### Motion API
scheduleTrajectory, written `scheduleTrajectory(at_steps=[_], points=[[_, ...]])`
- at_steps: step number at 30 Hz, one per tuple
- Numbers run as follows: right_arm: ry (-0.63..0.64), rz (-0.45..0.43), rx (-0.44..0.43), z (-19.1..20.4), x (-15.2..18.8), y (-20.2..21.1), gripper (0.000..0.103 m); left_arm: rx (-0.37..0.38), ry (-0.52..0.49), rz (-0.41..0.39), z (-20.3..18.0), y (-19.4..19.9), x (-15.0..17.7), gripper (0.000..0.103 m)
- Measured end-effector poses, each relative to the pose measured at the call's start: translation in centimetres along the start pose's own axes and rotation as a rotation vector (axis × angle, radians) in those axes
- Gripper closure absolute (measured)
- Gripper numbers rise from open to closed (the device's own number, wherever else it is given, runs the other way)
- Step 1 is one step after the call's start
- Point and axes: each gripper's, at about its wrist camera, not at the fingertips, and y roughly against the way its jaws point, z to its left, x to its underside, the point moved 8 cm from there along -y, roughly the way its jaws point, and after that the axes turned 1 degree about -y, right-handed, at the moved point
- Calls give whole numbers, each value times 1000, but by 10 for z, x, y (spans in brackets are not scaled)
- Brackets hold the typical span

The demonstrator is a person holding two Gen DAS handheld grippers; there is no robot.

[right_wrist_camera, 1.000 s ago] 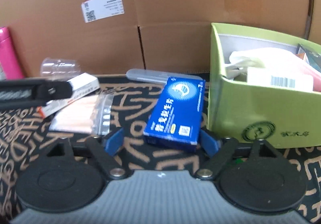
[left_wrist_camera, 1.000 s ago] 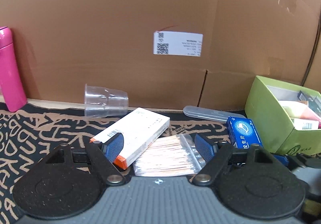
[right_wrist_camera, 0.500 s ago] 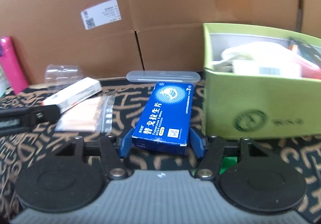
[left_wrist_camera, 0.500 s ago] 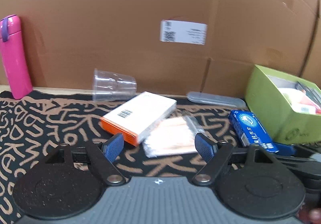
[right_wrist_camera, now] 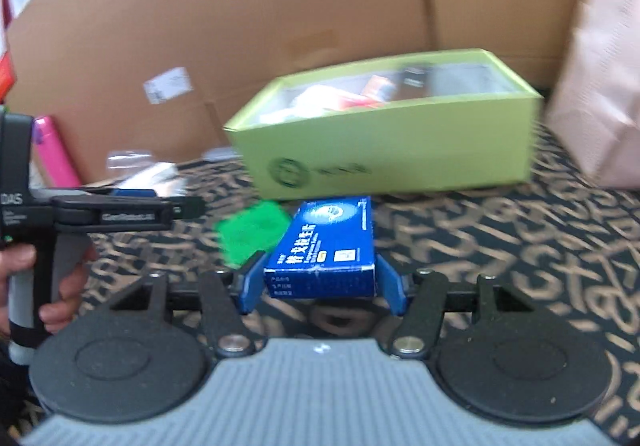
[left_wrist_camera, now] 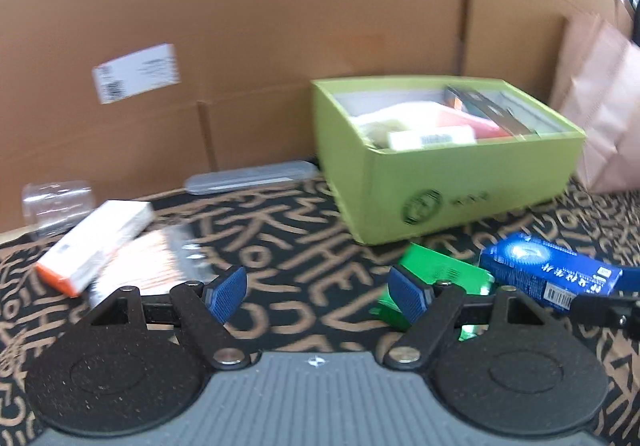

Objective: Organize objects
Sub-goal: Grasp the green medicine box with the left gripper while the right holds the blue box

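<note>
In the right wrist view my right gripper (right_wrist_camera: 320,282) is shut on the near end of a blue medicine box (right_wrist_camera: 328,242), both pads pressing its sides. Just past it lies a green box (right_wrist_camera: 252,234) on the patterned mat, in front of the lime-green storage box (right_wrist_camera: 400,146) that holds several packets. My left gripper (left_wrist_camera: 318,292) stands open with nothing between its pads; the green box (left_wrist_camera: 444,272) lies just beyond its right pad, with the blue medicine box (left_wrist_camera: 548,272) further right. The left gripper (right_wrist_camera: 120,212) shows at left, held by a hand (right_wrist_camera: 60,286).
A white and orange carton (left_wrist_camera: 94,242), a bag of cotton swabs (left_wrist_camera: 148,266), a clear cup (left_wrist_camera: 56,206) and a clear plastic case (left_wrist_camera: 248,178) lie at left. Cardboard walls the back. A pink paper bag (left_wrist_camera: 600,118) stands right of the storage box (left_wrist_camera: 460,182); a pink bottle (right_wrist_camera: 54,152) far left.
My right gripper closed on the blue box and carried it right, off the mat, baring a green box. My left gripper swung right, from the white carton toward the green box.
</note>
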Motion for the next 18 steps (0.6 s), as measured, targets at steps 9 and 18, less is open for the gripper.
scheduleTrajectory(at_steps=[9,18], points=[[-22,48,4,-35,19,-12,46,73,-228,-35,-24,-3,1,25],[-61,49,-36,-35,16,-19,46,365,-469,-24,-62,2,3,29]])
